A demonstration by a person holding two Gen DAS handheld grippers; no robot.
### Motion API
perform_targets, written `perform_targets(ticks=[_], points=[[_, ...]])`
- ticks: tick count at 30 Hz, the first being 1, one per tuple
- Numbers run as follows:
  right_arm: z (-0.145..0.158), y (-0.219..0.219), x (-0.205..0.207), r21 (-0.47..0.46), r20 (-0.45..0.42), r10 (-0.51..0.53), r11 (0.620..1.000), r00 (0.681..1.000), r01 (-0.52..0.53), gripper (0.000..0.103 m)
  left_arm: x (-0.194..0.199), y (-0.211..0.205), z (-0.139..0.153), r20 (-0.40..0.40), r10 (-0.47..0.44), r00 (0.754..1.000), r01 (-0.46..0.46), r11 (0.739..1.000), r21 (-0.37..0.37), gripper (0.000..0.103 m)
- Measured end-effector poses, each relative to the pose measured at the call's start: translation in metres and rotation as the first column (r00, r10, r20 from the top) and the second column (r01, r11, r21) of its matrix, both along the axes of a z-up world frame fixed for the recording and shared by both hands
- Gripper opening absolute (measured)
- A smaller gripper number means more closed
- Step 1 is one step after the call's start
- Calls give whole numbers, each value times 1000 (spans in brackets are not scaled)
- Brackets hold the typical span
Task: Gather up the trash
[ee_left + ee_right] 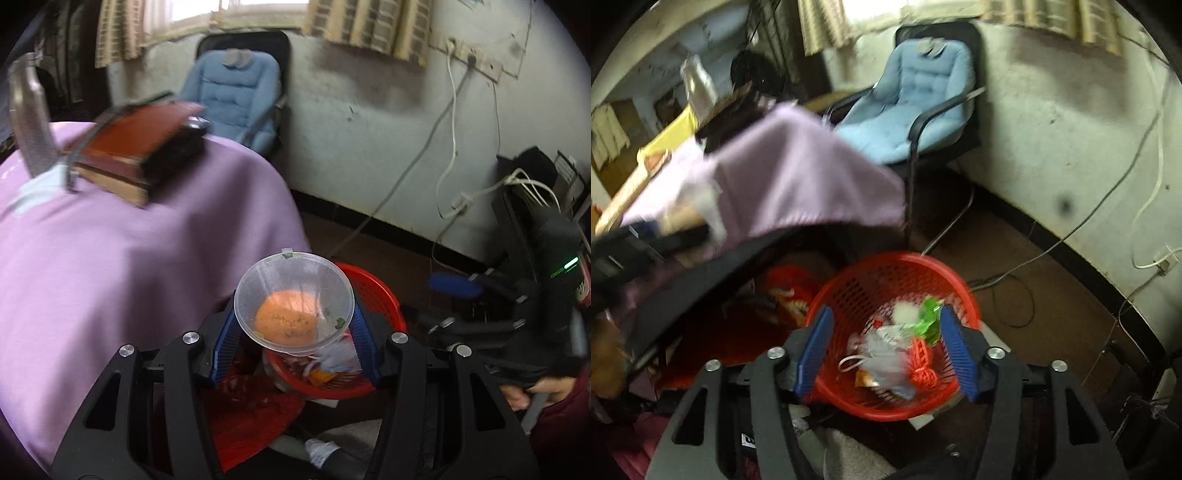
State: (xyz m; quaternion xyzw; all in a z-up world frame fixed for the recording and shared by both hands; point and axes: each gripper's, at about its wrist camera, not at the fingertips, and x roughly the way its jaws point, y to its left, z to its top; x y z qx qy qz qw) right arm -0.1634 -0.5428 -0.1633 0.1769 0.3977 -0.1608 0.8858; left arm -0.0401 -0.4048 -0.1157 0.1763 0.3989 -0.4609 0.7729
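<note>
I had the cup [294, 305], a clear plastic one with an orange lump in its bottom and green flecks on its wall, pinched at the rim between the blue pads [226, 338] of my left claw [295, 332], and it hung over the red basket [373, 291] on the floor. That basket sat just beside the table draped in a purple cloth [122, 258], on which a thick brown book [136, 147] lay near a blurred bottle [27, 110]. Behind stood a chair with a blue cushion [236, 96], a stained pale wall with cables [450, 140] hanging from sockets, and checked curtains over a window. My right claw [884, 350] stood spread above the basket's mouth with nothing between its pads; inside I saw wrappers, a green packet [929, 317] and a knot of red mesh [923, 365], all blurred. The floor was dark brown.
</note>
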Motion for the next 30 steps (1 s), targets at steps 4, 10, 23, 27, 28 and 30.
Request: perform_targets(ticks=[4,10,23,27,28,30], points=[[12,-13,-23,1,46,-58,998,997,58,63,-9,-19,-21,-49,-42,998,44,998,39,56],[25,-25,-42,23,82,-79,997,993,77,63,-14,-34,-42,-99,-23,995,30,997,67,84],[51,-15,-38,2,-51,129,992,990,-129,73,-41,14,-23,9,64,998,-65,990,127,95],[43,-12,-32,9,-81,178,984,981,-178,77,-41,25,-17,14,118,993,-118,983,144,96],[41,-12,-31,8,-86,187,982,979,-187,77,-42,26,-17,13,123,992,-124,981,148,96],[36,-10,-31,-2,-90,205,979,975,-206,77,-45,29,-15,29,131,991,-134,979,154,96]])
